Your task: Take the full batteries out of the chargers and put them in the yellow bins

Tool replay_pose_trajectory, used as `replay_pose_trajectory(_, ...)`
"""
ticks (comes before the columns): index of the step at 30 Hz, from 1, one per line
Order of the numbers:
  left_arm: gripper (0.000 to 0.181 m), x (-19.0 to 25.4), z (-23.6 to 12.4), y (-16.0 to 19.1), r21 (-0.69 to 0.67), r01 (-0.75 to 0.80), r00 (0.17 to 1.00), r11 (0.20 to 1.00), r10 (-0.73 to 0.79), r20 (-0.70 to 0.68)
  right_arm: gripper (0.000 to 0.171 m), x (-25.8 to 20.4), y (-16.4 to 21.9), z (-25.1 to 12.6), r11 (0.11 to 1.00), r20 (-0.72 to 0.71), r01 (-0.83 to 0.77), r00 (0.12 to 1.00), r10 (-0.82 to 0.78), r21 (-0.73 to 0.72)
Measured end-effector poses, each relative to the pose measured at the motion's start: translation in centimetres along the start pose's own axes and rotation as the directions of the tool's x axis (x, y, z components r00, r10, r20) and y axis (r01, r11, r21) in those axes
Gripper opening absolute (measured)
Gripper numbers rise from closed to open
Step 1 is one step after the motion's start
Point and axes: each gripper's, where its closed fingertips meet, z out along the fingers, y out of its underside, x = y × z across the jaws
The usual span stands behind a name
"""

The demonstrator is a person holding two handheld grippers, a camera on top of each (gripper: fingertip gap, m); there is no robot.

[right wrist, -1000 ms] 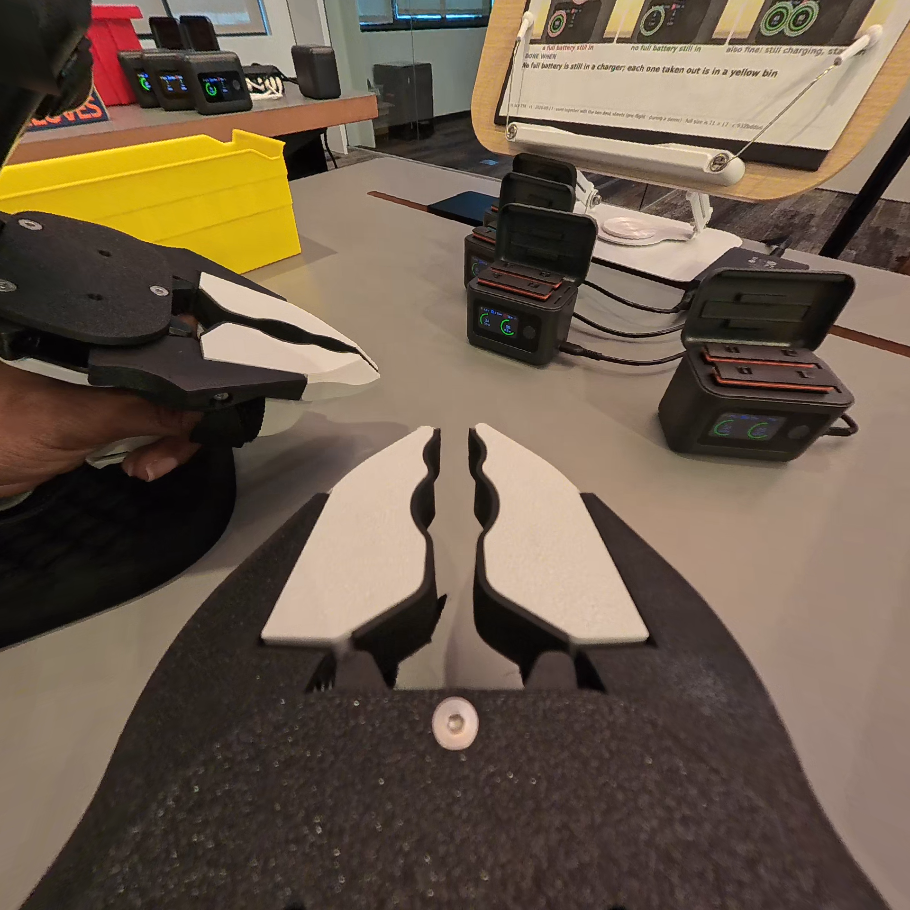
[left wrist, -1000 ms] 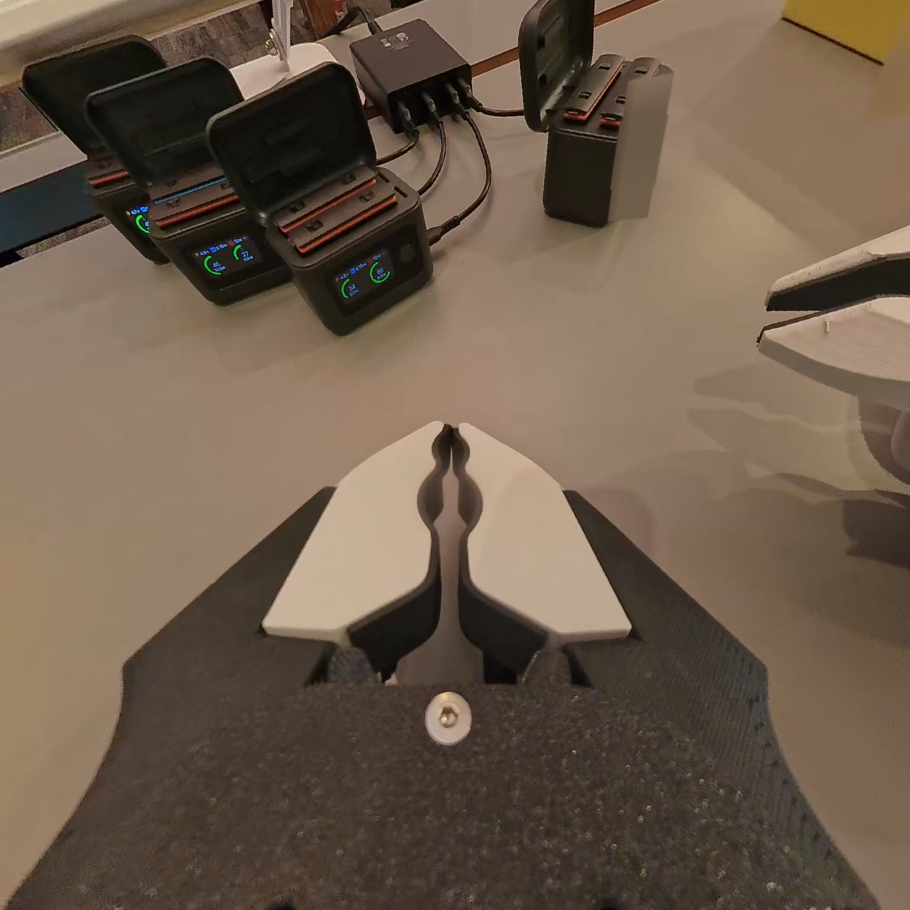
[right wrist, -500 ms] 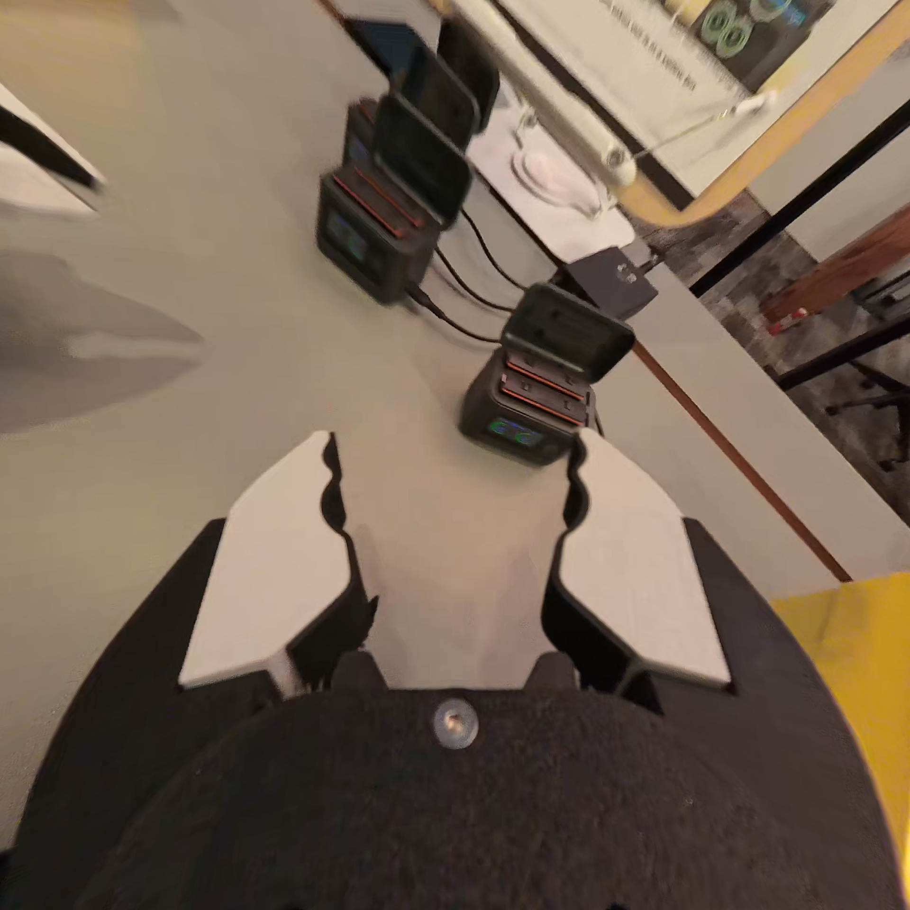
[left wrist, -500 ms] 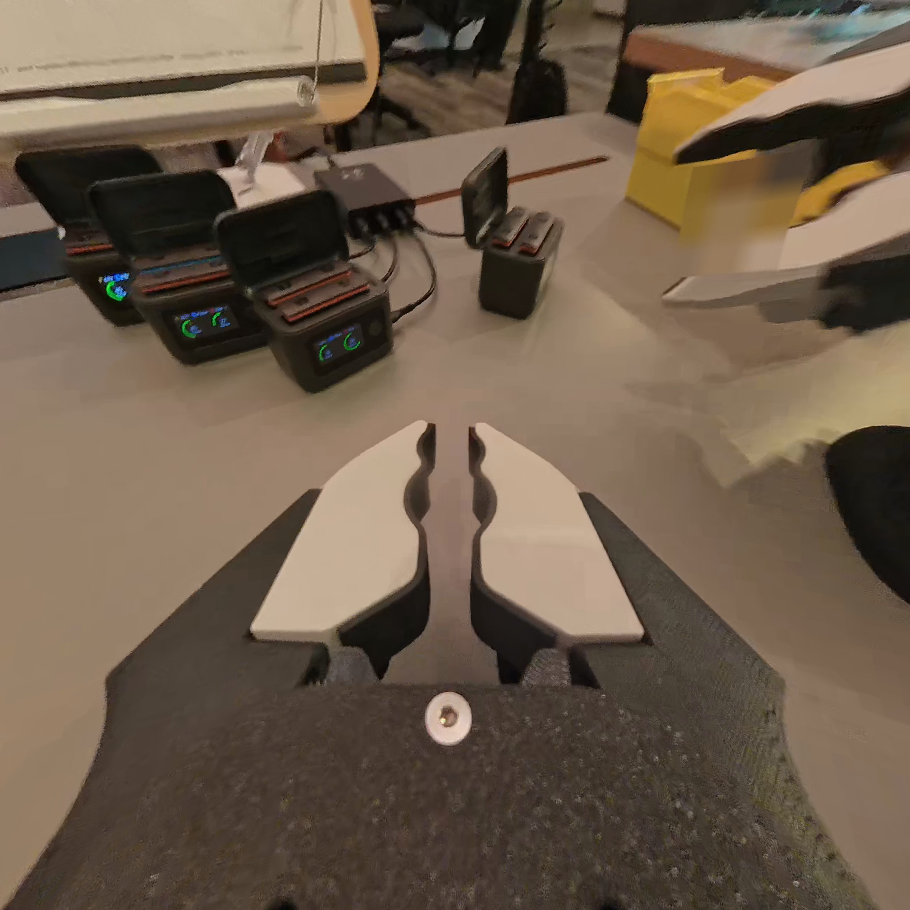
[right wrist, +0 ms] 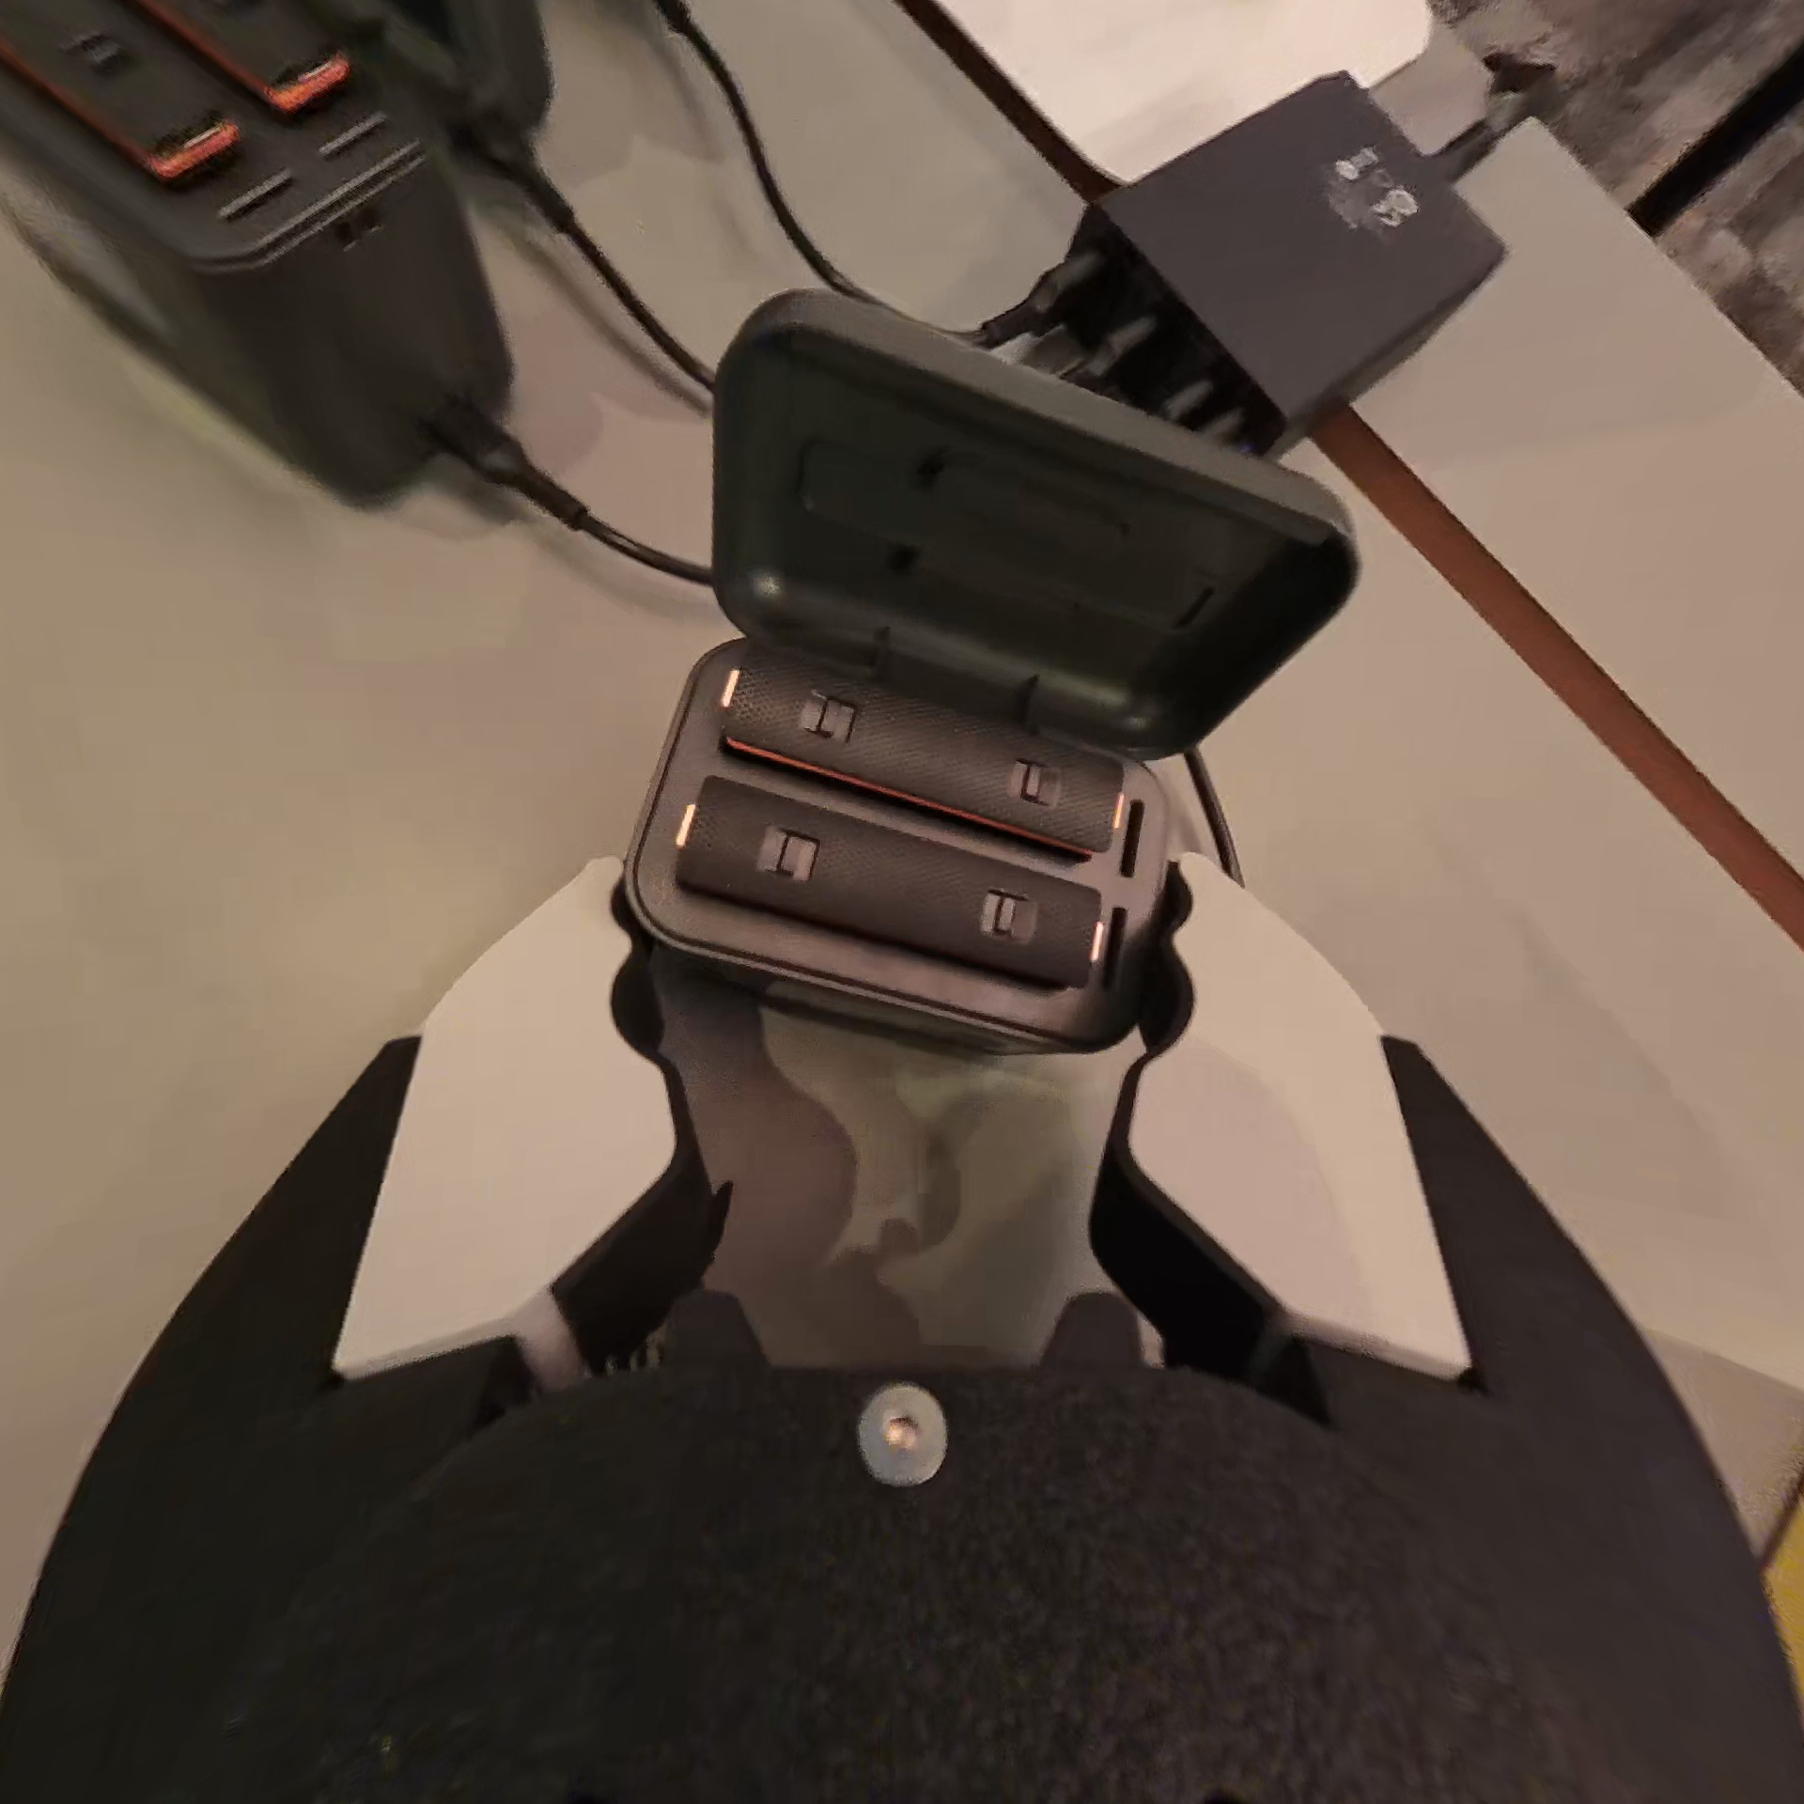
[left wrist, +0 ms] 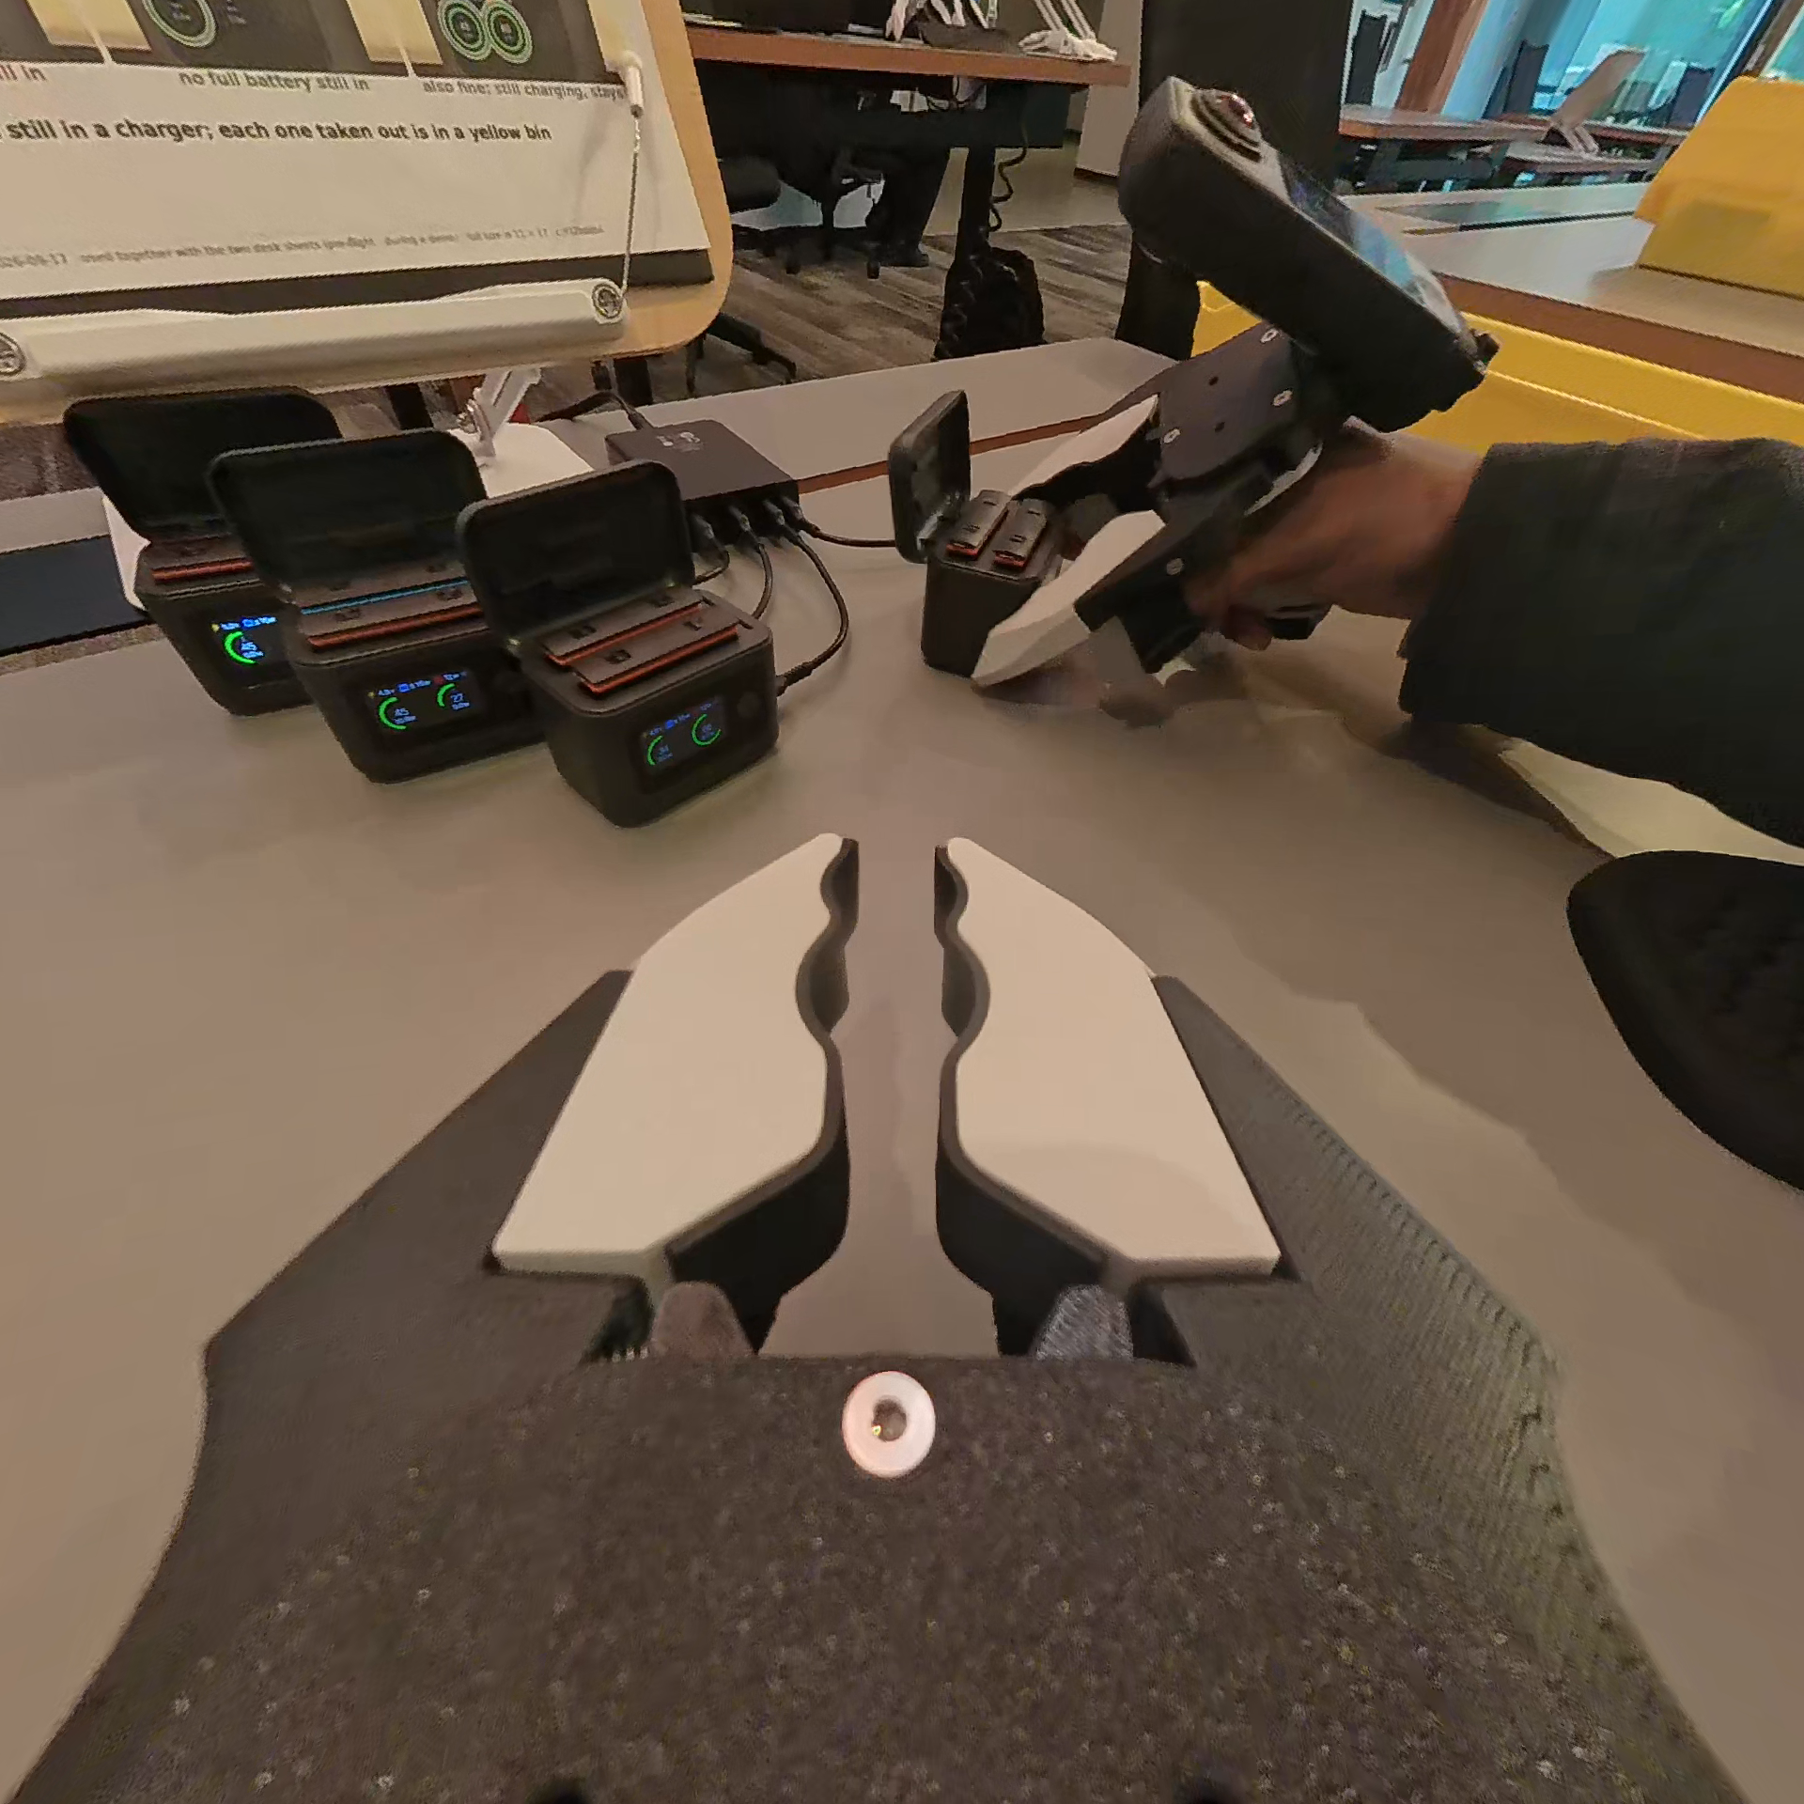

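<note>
Two black batteries (right wrist: 883, 840) lie side by side in the open charger (right wrist: 908, 879) on the grey table (left wrist: 293, 976), long axes running across the right wrist view. Spread wide, the right gripper (right wrist: 893, 908) straddles the charger body, fingertips beside its walls; contact is unclear. Narrowly parted, the left gripper (left wrist: 893, 859) holds nothing above the table.

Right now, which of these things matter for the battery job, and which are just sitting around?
Part of the job:
- four open chargers, including the lone charger between the right claw tips
- its two batteries
- yellow bin
- idle left claw

Just there:
- instruction board
- black power hub
- cables
</note>
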Motion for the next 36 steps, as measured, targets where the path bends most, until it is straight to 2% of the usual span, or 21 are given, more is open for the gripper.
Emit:
replay_pose_trajectory(5, 0.01, 0.1, 0.1, 0.1, -0.006, -0.001, 1.0, 1.0, 0.001, -0.009, 0.097, -0.1, -0.6, 0.5, 0.991, -0.152, -0.132, 0.98, 0.13, -0.002)
replay_pose_trajectory(9, 0.01, 0.0, 0.0, 0.0, -0.001, -0.005, 1.0, 1.0, 0.005, -0.001, 0.097, -0.4, -1.3, 1.0, 0.965, -0.298, -0.262, 0.921, 0.252, 0.004)
replay_pose_trajectory(14, 0.009, -0.1, 0.0, 0.1, -0.002, -0.011, 1.0, 1.0, 0.011, 0.003, 0.096, -0.9, -2.3, 1.8, 0.942, -0.393, -0.335, 0.864, 0.315, 0.018)
replay_pose_trajectory(19, 0.01, -0.3, 0.0, 0.1, -0.002, -0.016, 1.0, 1.0, 0.016, 0.015, 0.096, -0.8, -2.6, 2.1, 0.931, -0.434, -0.363, 0.835, 0.339, 0.029)
replay_pose_trajectory(22, 0.01, -0.3, -0.1, 0.2, -0.01, -0.016, 1.0, 1.0, 0.016, 0.01, 0.099, -1.1, -2.8, 1.5, 0.929, -0.412, -0.365, 0.839, 0.356, 0.059)
replay_pose_trajectory(26, 0.012, -1.0, 0.0, 0.5, -0.031, -0.015, 0.998, 0.999, 0.016, 0.052, 0.101, -1.7, -4.0, -2.5, 0.92, -0.364, -0.356, 0.845, 0.392, 0.165)
replay_pose_trajectory(31, 0.004, -1.8, -0.1, 0.5, -0.032, -0.007, 0.994, 0.999, 0.01, 0.107, 0.075, -4.1, -4.6, -8.6, 0.891, -0.299, -0.338, 0.854, 0.426, 0.302)
replay_pose_trajectory(36, 0.0, -2.5, -0.1, 0.5, -0.035, -0.048, 0.984, 0.998, 0.054, 0.167, 0.042, -7.3, -1.9, -10.3, 0.876, -0.282, -0.352, 0.849, 0.447, 0.329)
